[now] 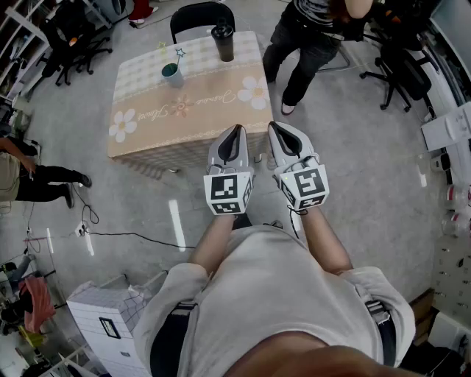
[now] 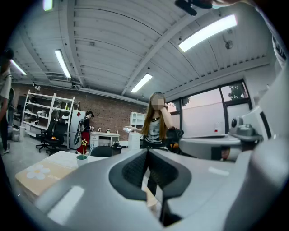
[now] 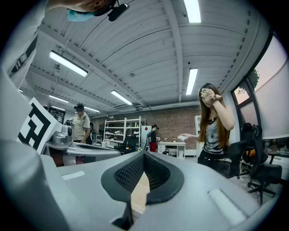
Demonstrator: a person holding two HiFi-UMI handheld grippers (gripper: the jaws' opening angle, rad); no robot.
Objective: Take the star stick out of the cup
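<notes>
Nearest us, at centre frame, we hold the left gripper and right gripper side by side, both with jaws pressed together on nothing. Upper left, the star stick stands in the cup on the table.

Surface sits ahead. Cup is on its far left part with the star stick standing in it. Tumbler on the far edge, right of the cup. Chair behind the surface, a person off its far right corner. Left gripper and right gripper are side by side over the near right edge, well apart from the cup.
</notes>
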